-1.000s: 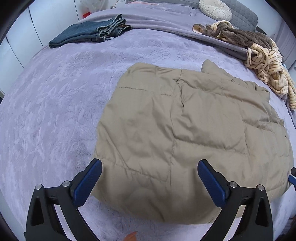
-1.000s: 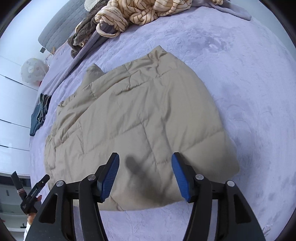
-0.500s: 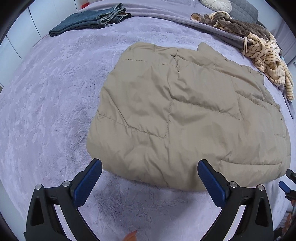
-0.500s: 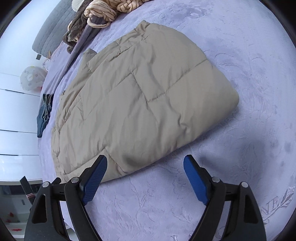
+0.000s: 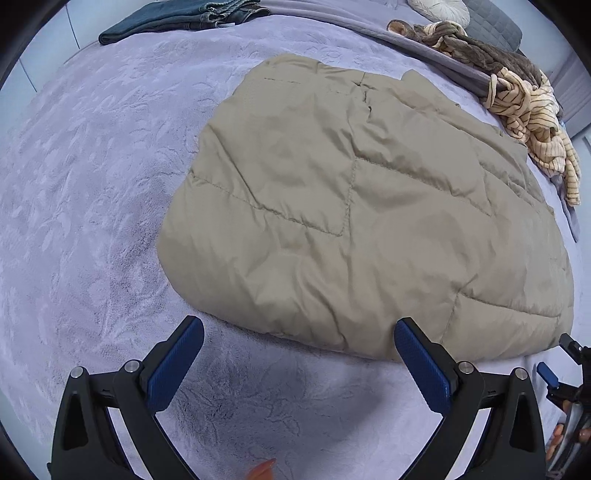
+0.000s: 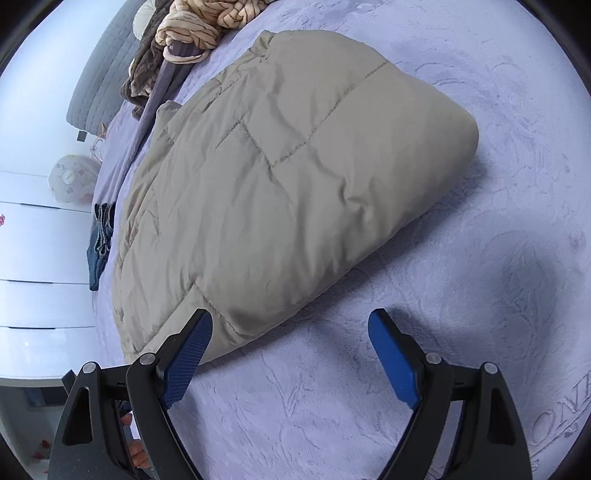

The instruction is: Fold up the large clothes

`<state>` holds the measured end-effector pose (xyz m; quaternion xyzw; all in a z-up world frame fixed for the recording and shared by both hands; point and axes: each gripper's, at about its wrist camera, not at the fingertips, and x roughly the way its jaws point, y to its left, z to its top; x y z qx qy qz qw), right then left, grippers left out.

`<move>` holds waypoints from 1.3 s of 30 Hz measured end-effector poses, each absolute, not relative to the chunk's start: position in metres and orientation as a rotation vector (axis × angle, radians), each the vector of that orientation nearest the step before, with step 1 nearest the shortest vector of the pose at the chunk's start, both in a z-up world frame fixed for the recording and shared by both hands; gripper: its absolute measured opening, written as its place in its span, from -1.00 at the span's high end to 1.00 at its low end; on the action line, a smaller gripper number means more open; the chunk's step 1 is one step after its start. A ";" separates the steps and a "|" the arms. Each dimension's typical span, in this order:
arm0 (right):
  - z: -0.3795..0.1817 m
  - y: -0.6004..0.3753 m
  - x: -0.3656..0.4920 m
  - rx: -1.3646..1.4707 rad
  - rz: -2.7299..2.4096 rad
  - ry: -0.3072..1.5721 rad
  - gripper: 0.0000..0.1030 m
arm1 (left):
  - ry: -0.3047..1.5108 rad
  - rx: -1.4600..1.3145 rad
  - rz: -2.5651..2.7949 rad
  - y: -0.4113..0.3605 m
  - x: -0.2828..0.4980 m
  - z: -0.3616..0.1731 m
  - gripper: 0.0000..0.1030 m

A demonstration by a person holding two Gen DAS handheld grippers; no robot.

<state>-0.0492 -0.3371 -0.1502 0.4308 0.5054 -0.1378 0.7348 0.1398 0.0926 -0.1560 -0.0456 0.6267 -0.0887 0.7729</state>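
Lilac plush bedspread (image 5: 92,192) under everything, wide enough to serve as the folding surface. Ahead of both grippers, one tan quilted jacket (image 5: 362,206), lying flat and doubled over, its rounded folded edge nearest the fingers; probably laid that way so the next fold can start from this near edge. Beyond the jacket, far from the left gripper (image 5: 299,356), one pile of loose clothes (image 5: 524,99), striped cream over brown, apparently waiting its turn. Far ahead and to the left, one folded pair of jeans (image 5: 184,18), set aside as if finished. One round cushion (image 5: 439,5) at the far edge. Left gripper spread wide, nothing between its pads, poised just short of the jacket's edge. Right gripper (image 6: 290,352) likewise released and empty, left finger just beside the jacket's near corner.
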 end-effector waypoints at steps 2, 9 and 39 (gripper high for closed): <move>-0.152 -0.342 -0.051 0.989 -0.306 1.075 -0.72 | 1.355 -0.126 -0.197 0.095 0.140 -0.159 -1.00; -0.165 -0.361 -0.044 1.120 -0.314 0.970 -0.72 | 1.360 -0.211 -0.203 0.107 0.143 -0.170 -1.00; -0.188 -0.371 0.004 1.245 -0.239 0.937 -1.00 | 1.276 -0.854 -0.247 0.175 0.180 -0.223 -1.00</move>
